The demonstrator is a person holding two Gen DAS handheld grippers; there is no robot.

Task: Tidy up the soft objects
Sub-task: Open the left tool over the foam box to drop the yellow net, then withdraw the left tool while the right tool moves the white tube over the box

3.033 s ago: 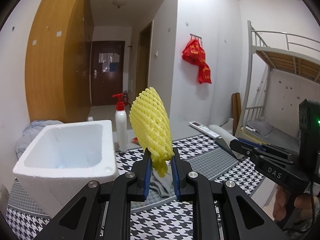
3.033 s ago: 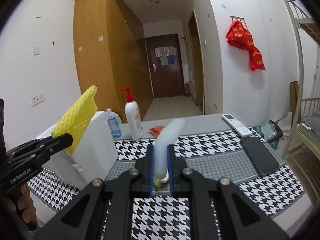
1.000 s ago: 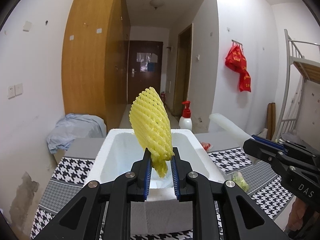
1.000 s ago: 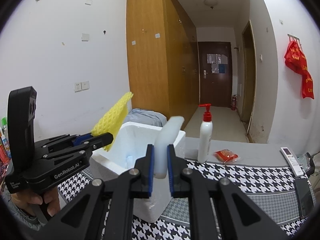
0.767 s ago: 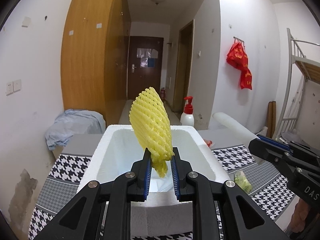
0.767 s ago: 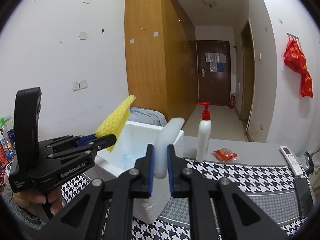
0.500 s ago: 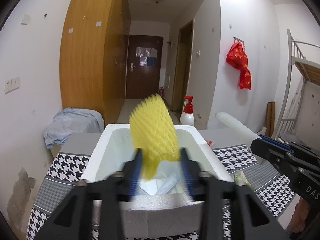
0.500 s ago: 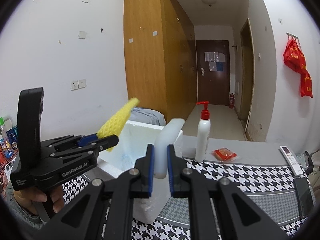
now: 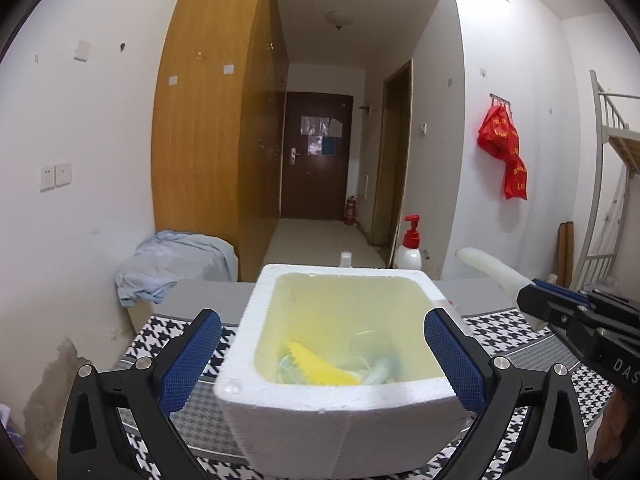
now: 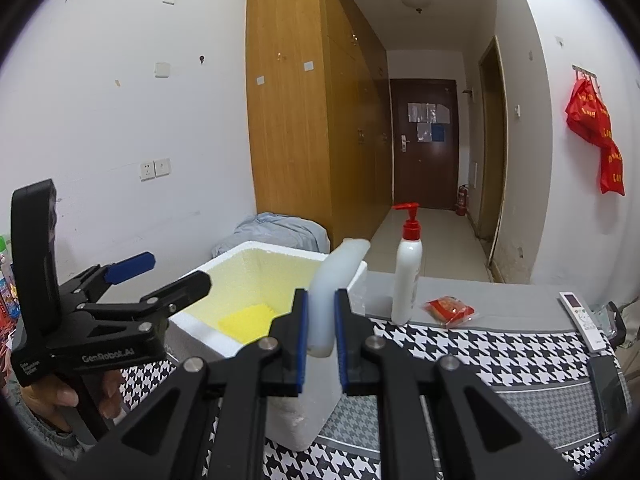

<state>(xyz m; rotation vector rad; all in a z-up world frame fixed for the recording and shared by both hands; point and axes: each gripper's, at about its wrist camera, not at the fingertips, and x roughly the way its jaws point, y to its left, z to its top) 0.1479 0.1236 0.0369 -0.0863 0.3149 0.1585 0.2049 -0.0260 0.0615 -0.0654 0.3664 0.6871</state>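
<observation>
Dropped since the earlier frames: yellow foam net (image 9: 320, 366), no longer clamped upright between blue pads, now lying flat on the bottom of the white foam box (image 9: 340, 396). Left hand-held gripper (image 9: 320, 364) just opened, jaws standing wide apart over the near rim of the box, nothing between them. Seen from the right wrist view as well: yellow patch (image 10: 246, 318) resting inside the box, left hand-held gripper (image 10: 160, 278) spread and empty above it.

Other pale things visible in the box beside the net, among them a clear cup-like shape, too faint to name with certainty.

Right hand-held gripper (image 10: 322, 338) clamped on a white foam tube (image 10: 332, 288), the tube rising and bending forward out of the pads, held just beside the right side of the box and not yet over the opening.

Judged from this: one soft object put away, one more in hand. Next likely step, carrying the tube across above the box and letting go. Possible snag: tube long and springy, so liable to catch on the rim or lean out instead of settling. Pump bottle (image 10: 406, 276), red packet (image 10: 450, 310) and remote control (image 10: 582, 318) left on the table (image 10: 480, 356), apart from the box.
</observation>
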